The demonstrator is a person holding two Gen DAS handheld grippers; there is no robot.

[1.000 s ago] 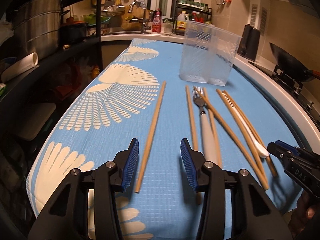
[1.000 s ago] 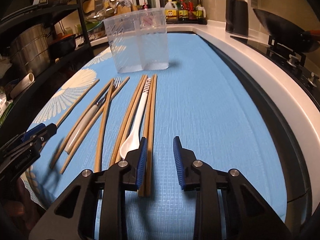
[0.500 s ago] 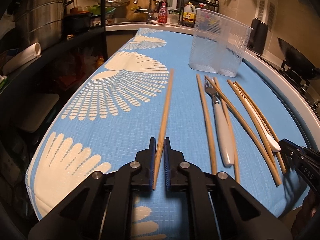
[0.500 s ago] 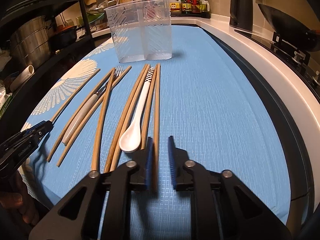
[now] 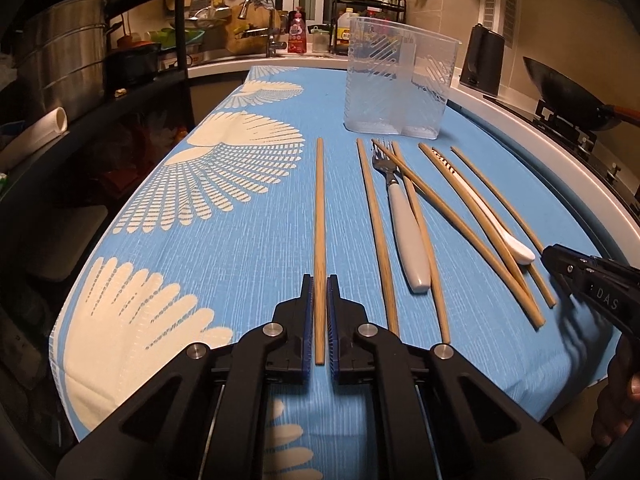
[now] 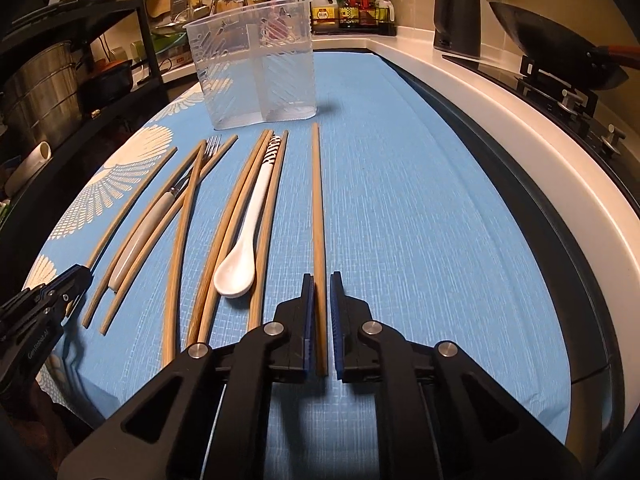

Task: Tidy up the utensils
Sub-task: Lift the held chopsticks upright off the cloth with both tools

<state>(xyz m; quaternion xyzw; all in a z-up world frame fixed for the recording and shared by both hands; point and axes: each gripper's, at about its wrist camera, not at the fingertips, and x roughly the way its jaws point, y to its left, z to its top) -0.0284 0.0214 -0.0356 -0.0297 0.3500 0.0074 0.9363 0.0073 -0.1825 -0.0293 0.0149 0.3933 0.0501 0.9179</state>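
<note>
Left gripper [image 5: 319, 312] and right gripper [image 6: 320, 312] each clamp a long wooden chopstick [image 5: 319, 216] (near end), shafts pointing toward the clear plastic holder [image 5: 396, 88].

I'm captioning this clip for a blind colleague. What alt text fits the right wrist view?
The right gripper is shut on the near end of a wooden chopstick on a blue cloth. To its left lie more chopsticks, a white spoon and a fork; a clear divided container stands beyond, and the left gripper shows at the left edge.
</note>
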